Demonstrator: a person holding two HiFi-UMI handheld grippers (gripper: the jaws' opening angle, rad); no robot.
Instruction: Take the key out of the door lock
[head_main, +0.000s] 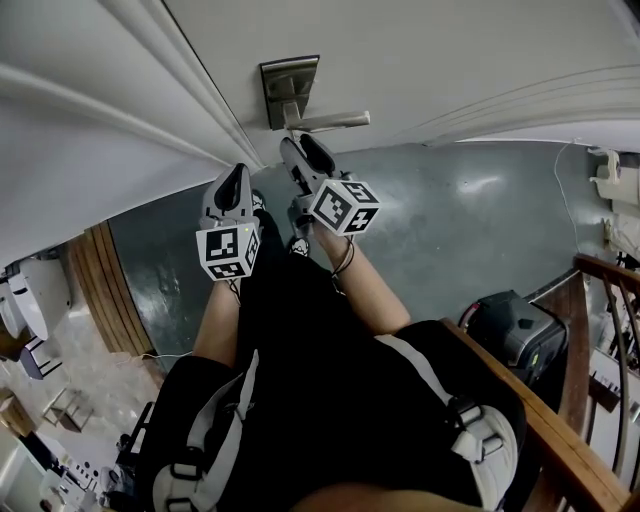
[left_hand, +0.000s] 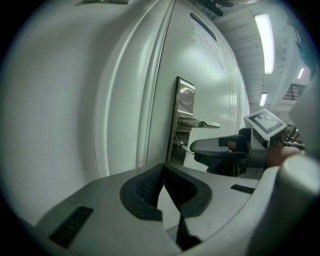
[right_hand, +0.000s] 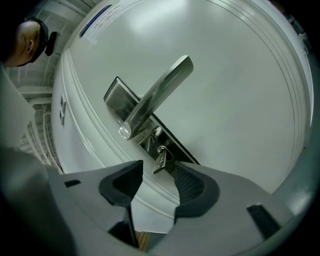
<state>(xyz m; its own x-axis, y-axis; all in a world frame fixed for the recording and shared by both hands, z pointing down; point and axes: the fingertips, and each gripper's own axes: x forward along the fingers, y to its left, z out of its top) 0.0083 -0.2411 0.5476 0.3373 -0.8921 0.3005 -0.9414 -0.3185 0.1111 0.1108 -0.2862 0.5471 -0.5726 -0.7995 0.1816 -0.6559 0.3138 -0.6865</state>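
Forearms (head_main: 375, 290) outstretched toward door (head_main: 420, 50), right claw (head_main: 302, 146) wide before key (right_hand: 160, 161), left claw (left_hand: 163, 172) closed.

Both bare forearms reached forward side by side from the body. The left forearm (head_main: 214, 322) carried the left tongs (head_main: 236, 172), whose jaws were pressed together at the tips, with nothing held between them. The right forearm (head_main: 372, 292) carried the right tongs (head_main: 300, 143), a little further ahead and rolled to one side, so its marker cube (head_main: 345, 207) stood tilted. Its jaws stood apart, not closed on anything.
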